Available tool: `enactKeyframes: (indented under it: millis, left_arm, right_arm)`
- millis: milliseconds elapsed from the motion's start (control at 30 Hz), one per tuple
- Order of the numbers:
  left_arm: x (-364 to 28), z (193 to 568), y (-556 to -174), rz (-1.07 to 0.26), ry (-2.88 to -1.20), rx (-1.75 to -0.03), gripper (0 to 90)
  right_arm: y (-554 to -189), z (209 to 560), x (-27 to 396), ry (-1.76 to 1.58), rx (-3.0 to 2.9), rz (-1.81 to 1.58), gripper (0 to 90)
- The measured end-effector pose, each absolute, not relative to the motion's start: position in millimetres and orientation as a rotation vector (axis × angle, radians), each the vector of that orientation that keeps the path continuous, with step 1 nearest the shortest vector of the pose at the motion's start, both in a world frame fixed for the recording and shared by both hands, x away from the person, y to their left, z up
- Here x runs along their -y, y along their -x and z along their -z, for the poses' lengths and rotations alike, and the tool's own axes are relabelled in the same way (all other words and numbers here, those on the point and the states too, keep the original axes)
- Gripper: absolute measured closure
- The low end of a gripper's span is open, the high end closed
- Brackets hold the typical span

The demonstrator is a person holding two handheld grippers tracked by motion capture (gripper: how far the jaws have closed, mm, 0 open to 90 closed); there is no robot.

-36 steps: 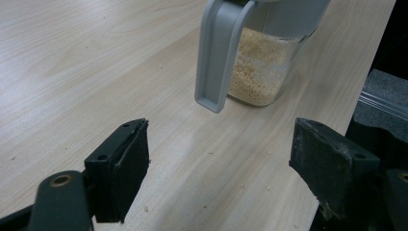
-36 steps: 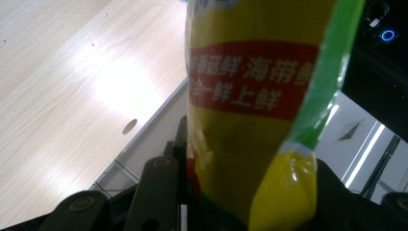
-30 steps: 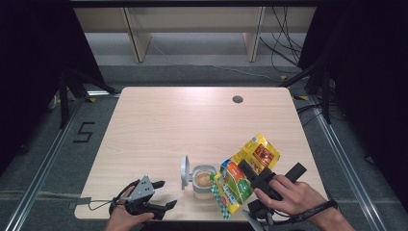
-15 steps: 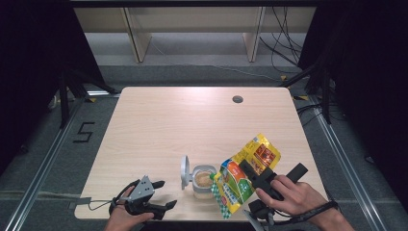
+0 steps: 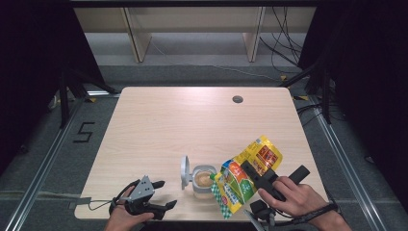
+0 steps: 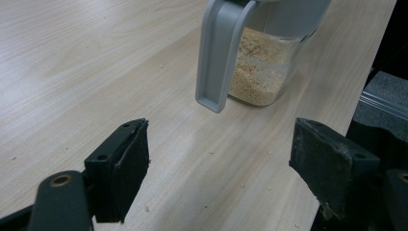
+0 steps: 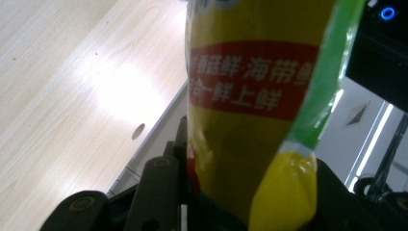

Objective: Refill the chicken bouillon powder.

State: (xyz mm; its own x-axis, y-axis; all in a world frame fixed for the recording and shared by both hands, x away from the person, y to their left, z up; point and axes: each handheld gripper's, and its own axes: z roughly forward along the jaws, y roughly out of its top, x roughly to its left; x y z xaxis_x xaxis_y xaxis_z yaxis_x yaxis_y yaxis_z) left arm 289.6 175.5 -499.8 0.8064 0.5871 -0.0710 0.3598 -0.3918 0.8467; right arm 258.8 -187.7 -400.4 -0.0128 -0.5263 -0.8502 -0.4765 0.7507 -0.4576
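Nothing's moved since a second ago, so I'd tip the yellow-green foil seasoning pouch pinched in my right gripper slowly over the clear lidded plastic jar, left gripper spread idle.

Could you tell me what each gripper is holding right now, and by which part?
The right gripper clamps the yellow seasoning bag across its middle; the left gripper is open and holds nothing.
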Motion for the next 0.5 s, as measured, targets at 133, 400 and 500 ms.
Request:
enactKeyframes:
  millis: [133, 400, 500]
  left_arm:
    - [-176.1, 499.7, -289.6, -0.3, -2.025, -0.7, 20.9]
    - [-175.5, 499.8, -289.4, -0.296, -2.02, -0.708, 20.9]
    - [-175.8, 499.8, -289.6, -0.299, -2.02, -0.705, 20.9]
  right_arm:
    - [-258.0, 404.5, 189.6, 0.812, -1.634, 0.018, 68.1]
    - [-258.6, 408.3, 192.1, 0.797, -1.646, -0.011, 68.1]
    - [-257.9, 410.2, 193.3, 0.774, -1.652, -0.036, 68.1]
